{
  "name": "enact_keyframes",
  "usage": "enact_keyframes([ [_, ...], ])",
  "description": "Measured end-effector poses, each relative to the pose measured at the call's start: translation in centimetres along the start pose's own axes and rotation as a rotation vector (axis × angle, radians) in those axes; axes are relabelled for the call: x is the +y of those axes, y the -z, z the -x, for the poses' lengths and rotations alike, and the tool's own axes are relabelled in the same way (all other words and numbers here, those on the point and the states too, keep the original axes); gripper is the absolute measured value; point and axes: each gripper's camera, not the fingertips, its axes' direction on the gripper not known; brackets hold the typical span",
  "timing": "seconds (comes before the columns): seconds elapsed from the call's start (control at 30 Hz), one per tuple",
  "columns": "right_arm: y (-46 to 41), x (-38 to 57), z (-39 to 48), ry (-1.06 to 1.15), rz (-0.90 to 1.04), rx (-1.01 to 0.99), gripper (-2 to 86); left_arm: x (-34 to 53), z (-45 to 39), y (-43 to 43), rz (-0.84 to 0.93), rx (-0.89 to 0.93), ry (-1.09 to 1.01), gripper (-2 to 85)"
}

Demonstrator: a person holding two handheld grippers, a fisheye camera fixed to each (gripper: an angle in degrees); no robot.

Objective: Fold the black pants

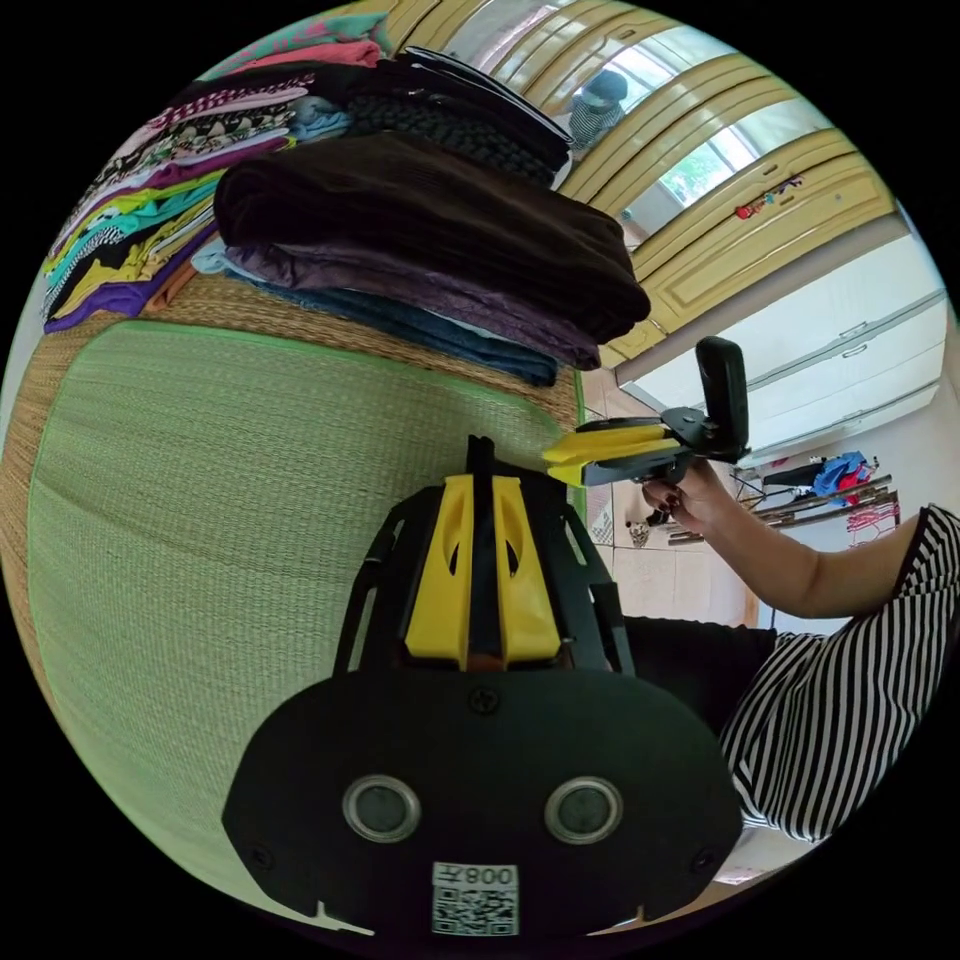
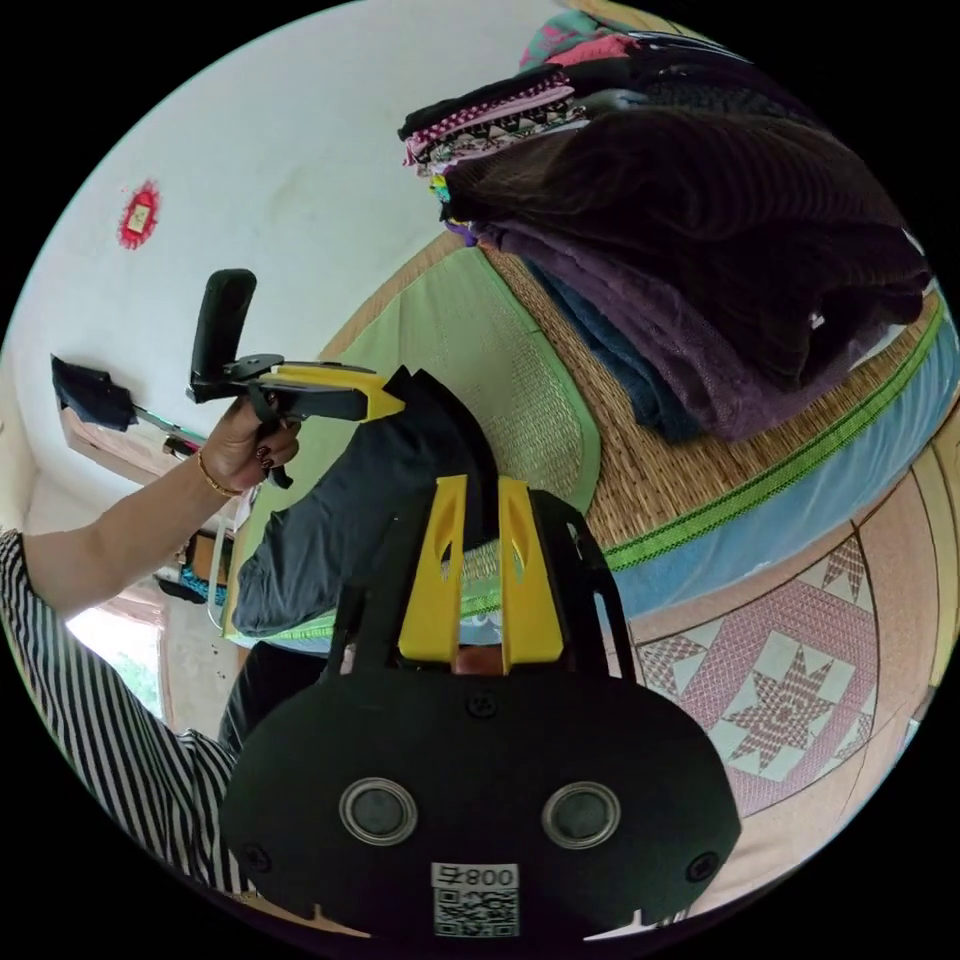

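Note:
The black pants (image 2: 370,500) hang bunched in the air above the green woven mat (image 2: 480,330), stretched between both grippers. In the right gripper view, my right gripper (image 2: 482,482) is shut on one edge of the dark cloth. My left gripper (image 2: 395,405), held by a hand at the left, pinches another corner of it. In the left gripper view, a thin black strip of the pants (image 1: 481,560) runs between the shut jaws of my left gripper (image 1: 482,480). My right gripper (image 1: 555,458) sits close beside it on the right, jaws together.
A tall stack of folded clothes (image 1: 430,230) stands on the mat (image 1: 200,500) beyond the grippers, with a colourful pile (image 1: 130,230) behind it. The person's striped sleeve (image 1: 840,720) is at lower right. Patterned floor (image 2: 790,680) lies past the mat's edge.

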Motion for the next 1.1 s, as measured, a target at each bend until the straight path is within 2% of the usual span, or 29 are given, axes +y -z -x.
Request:
enact_keyframes([
  [0.13, 0.1, -1.2, -0.9, 0.059, -0.013, -0.111, 10.8, 0.9, -1.4, 1.0, -0.001, 0.019, -0.048, 3.3],
  [0.37, -1.8, -4.3, -0.4, 0.250, 0.131, -0.262, 13.4, 3.2, -3.8, 3.2, 0.004, 0.047, -0.152, 3.2],
  [0.6, -2.9, -5.4, 1.0, 0.276, 0.229, -0.408, 8.3, 6.2, -3.5, 4.9, -0.027, 0.048, -0.120, 3.1],
  [0.83, -2.6, -5.8, 3.7, 0.205, 0.246, -0.400, 3.3, 10.2, -1.9, 5.2, -0.031, 0.037, -0.036, 3.3],
  [1.1, -0.3, -7.7, 13.8, 0.256, 0.202, -0.327, 2.2, 15.7, -1.0, 7.5, -0.076, 0.010, -0.041, 3.3],
])
